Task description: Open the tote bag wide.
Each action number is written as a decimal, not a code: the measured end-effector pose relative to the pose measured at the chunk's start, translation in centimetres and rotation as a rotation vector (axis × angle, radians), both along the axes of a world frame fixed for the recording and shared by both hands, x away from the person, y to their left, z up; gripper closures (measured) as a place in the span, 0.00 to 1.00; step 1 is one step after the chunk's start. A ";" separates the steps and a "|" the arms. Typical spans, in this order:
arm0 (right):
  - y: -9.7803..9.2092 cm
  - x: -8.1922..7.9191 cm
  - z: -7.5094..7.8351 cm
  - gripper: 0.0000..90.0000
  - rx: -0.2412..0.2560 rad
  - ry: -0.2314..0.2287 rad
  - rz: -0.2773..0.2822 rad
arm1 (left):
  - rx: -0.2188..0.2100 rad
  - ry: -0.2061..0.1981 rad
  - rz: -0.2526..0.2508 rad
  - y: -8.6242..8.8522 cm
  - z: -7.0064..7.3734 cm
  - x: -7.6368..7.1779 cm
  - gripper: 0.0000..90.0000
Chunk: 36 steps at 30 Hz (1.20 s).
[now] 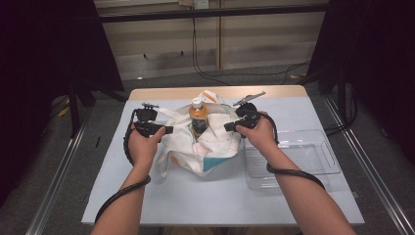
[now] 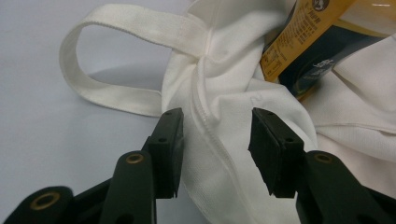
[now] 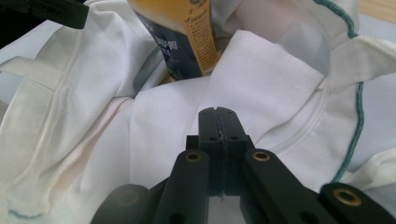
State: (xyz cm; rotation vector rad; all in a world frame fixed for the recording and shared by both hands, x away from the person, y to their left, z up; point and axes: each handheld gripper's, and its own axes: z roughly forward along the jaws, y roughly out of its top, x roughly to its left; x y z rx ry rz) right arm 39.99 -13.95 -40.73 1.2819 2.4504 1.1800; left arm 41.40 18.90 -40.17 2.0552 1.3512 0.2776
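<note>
White cloth bag holds upright bottle — left gripper fingers released, right gripper fingers clenched on bag cloth.

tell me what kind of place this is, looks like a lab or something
Probably a lab or recording bay, not a home: a plain table on bare floor, dark curtains at both sides, cables along the back wall, and a person working a cloth bag with hand-held tongs.
</note>
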 end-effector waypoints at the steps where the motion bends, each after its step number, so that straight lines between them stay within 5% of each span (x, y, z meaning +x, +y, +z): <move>1: 0.0 0.0 0.0 1.00 0.000 0.000 0.000 | 0.002 0.004 0.000 0.0 -0.1 0.0 0.61; 36: -0.1 -1.4 -2.7 1.00 -0.044 0.059 -0.018 | -0.006 0.029 0.015 0.9 -1.9 -0.1 0.67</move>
